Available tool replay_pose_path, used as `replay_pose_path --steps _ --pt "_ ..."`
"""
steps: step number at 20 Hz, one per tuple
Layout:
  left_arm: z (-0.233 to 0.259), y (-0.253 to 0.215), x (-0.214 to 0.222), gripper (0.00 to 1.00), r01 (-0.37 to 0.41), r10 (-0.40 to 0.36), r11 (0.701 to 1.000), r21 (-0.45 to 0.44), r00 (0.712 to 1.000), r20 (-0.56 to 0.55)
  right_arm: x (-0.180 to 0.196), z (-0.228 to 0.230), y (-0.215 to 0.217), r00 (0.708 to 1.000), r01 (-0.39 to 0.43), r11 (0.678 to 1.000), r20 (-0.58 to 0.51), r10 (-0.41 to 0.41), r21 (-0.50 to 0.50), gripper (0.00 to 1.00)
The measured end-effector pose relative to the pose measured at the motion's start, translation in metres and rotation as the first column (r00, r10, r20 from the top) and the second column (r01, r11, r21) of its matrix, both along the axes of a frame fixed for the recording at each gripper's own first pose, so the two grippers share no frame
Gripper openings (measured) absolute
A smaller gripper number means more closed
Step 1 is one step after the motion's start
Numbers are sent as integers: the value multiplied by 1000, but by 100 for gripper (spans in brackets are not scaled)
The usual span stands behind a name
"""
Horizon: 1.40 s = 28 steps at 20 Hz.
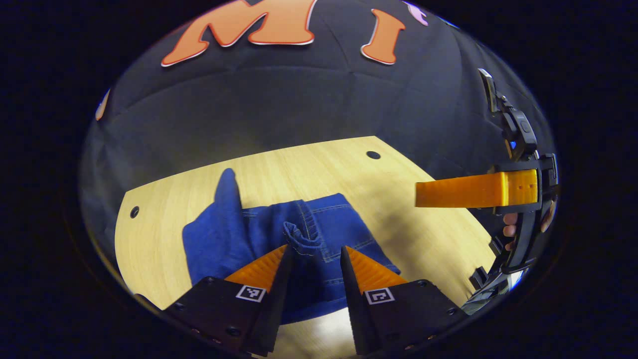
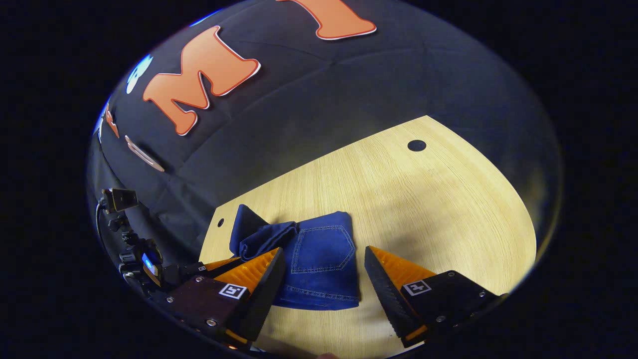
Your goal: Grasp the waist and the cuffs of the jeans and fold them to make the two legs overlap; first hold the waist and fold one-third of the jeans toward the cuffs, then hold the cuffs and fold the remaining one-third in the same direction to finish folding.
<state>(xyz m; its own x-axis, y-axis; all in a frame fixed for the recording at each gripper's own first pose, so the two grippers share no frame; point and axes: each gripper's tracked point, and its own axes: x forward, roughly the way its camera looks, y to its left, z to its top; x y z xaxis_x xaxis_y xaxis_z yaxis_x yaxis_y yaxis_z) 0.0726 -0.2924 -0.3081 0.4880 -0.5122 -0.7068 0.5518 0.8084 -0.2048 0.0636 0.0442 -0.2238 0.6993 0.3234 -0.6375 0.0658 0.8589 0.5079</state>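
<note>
Jeans (image 1: pixel 299 239) lie on desk (image 1: pixel 349 164), already bundled compact; pocket panel on top, one loose flap sticking out at far side. Judged: folding near end or done, last third likely laid over.

Left tool (image 1: pixel 315 254): released, above jeans, gripping nothing. Right tool (image 2: pixel 324 264): released, straddling jeans without touching, as far as visible.

Next move, if any: tuck stray flap, square edges.

Count: one jeans, two tools, one desk.

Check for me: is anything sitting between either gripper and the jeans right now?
Nothing visible. The jeans lie folded on the bare wooden table, right ahead of the open right gripper; the open left gripper is right at the denim.
</note>
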Motion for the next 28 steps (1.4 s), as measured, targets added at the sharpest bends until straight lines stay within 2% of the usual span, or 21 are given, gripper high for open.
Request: replay_pose_path --steps 1,4,7,8,9,11,15,20,23,28 --pt "4 -3 -1 52 -4 4 1000 -16 1000 2 -1 2 -1 1000 2 1000 6 -2 3 98" --pt "24 6 7 77 -36 40 996 -79 998 50 1 15 -4 999 17 1000 50 -17 -18 98" --pt "53 36 33 86 -114 130 988 -100 977 169 8 47 -4 987 37 996 159 -24 -77 98" --pt "64 49 40 98 -143 162 984 -108 965 205 11 59 -2 979 42 995 202 -23 -91 98" --pt "72 62 49 94 -173 196 978 -114 952 237 13 73 1 969 44 993 246 -17 -107 98" --pt "88 88 62 95 -224 252 967 -125 918 306 17 97 10 943 43 986 332 13 -162 98" --pt "120 120 74 98 -302 346 938 -170 825 447 13 139 21 877 74 957 476 72 -281 98" --pt "150 138 75 98 -369 427 903 -221 707 564 10 164 40 816 97 946 569 101 -308 98" --pt "153 149 71 98 -399 469 881 -255 669 577 7 172 43 785 103 939 606 127 -329 97" --pt "163 185 63 97 -455 541 837 -304 602 588 6 173 43 770 115 928 622 142 -354 98"
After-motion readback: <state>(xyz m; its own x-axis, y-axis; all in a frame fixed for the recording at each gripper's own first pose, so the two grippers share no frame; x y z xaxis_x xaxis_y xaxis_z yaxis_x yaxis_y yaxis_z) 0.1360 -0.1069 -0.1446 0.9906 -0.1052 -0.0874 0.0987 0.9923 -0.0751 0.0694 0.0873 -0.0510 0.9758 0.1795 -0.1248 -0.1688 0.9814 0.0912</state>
